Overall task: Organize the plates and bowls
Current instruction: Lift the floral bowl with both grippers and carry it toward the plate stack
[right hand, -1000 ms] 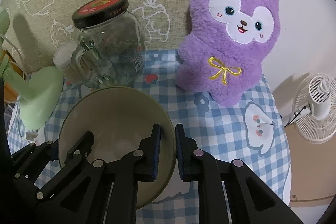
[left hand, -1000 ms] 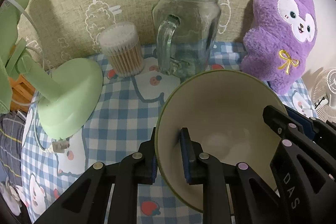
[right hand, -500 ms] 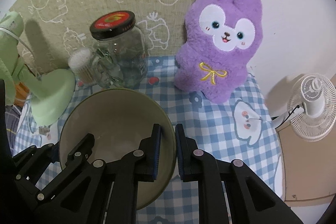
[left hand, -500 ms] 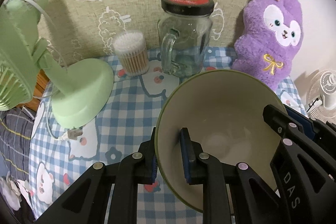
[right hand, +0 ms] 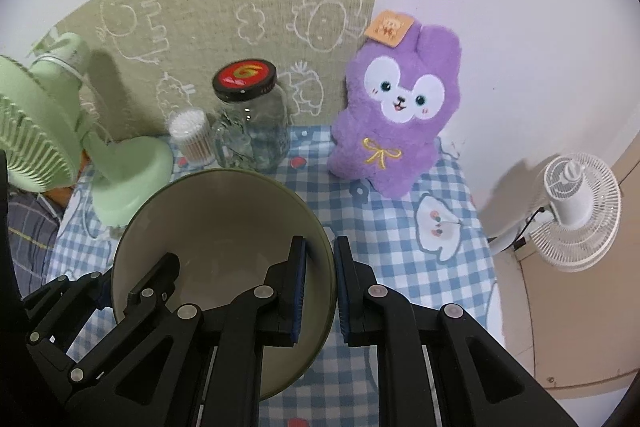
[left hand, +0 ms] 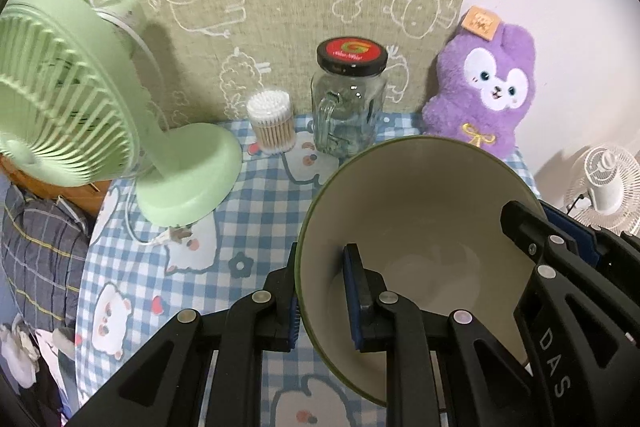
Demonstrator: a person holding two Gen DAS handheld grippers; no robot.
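My left gripper (left hand: 322, 297) is clamped on the left rim of the green bowl (left hand: 424, 211), one pad inside, one outside. My right gripper (right hand: 319, 289) is clamped on the opposite, right rim in the same manner. The bowl hangs between both tools, tilted, its pale interior open to both cameras, above the near part of the checked tablecloth (right hand: 400, 227). Beyond it, far side: green fan (left hand: 80, 107), cotton-swab tub (left hand: 272, 123), glass jar (left hand: 350, 99), purple plush (right hand: 396, 115).

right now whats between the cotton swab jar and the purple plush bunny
In both wrist views, a glass jar with a black lid stands between the cotton swab jar and the purple plush bunny.
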